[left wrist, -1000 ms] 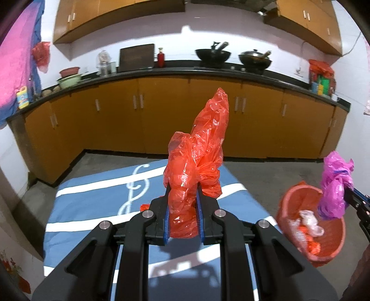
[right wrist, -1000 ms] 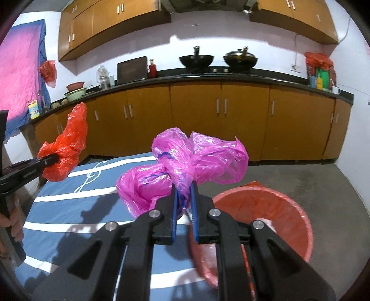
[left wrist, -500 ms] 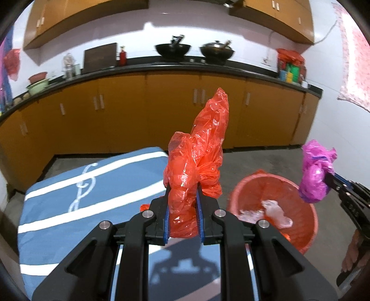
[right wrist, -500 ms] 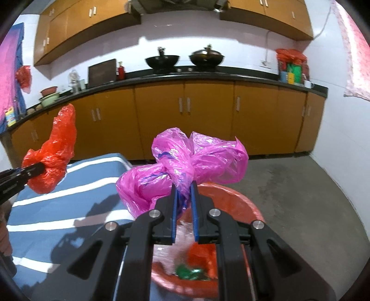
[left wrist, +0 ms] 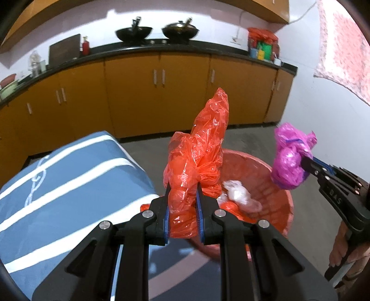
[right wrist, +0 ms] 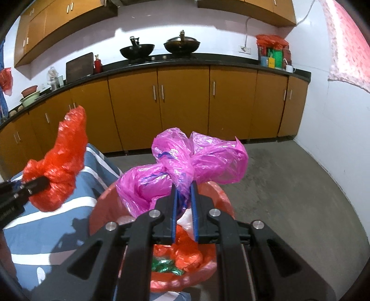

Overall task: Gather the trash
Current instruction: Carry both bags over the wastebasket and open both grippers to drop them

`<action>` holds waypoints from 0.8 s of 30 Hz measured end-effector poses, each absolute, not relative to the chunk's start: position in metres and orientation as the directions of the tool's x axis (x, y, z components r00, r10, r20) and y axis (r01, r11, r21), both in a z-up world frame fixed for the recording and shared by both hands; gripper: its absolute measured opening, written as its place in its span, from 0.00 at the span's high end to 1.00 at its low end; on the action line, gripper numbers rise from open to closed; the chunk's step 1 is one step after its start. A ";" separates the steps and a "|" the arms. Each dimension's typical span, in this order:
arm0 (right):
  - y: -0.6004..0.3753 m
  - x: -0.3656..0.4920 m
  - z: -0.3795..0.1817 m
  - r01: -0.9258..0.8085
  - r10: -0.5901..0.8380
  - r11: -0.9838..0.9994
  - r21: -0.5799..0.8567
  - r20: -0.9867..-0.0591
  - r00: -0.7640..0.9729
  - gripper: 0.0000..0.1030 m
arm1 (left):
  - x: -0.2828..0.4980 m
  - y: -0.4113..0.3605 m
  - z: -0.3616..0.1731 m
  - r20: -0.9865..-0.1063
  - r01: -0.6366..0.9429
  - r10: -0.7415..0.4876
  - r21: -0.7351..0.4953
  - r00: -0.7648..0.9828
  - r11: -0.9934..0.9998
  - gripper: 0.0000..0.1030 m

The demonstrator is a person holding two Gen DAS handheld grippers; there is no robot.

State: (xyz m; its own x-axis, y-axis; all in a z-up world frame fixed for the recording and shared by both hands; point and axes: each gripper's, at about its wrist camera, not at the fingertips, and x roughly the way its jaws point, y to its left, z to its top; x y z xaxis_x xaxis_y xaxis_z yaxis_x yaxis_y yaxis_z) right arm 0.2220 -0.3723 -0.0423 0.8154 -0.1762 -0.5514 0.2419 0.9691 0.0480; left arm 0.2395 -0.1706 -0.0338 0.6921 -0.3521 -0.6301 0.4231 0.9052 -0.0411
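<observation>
Left gripper (left wrist: 183,206): clamped on crumpled red bag (left wrist: 198,159). Right gripper (right wrist: 183,203): clamped on knotted pink bag (right wrist: 185,166). Red bin (right wrist: 222,196) (part-filled with wrappers) sits directly below and ahead of both tools, beside the blue striped cloth (left wrist: 57,185).

I'm looking into a home kitchen. A black counter (right wrist: 208,62) runs along the white wall and around both corners, with orange-brown base cabinets (right wrist: 182,104) under it and matching wall cabinets (right wrist: 57,20) above. Two black woks (right wrist: 159,47) sit on a hob in the middle of the counter. To their left stand a red bottle (right wrist: 97,63), a dark board (right wrist: 79,66), a glass jar (right wrist: 52,77) and stacked bowls (right wrist: 30,93). The floor (right wrist: 289,185) is bare grey concrete. Nearest me is a blue, white-striped cloth (left wrist: 57,185), beside a red basket (left wrist: 266,185) of scraps.
</observation>
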 end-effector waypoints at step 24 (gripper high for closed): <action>-0.397 0.226 -0.067 0.245 -0.124 0.960 0.135 -0.579 0.805 0.73 | 0.249 -0.198 -0.079 -0.708 0.441 -0.365 -0.083 0.605 0.894 0.55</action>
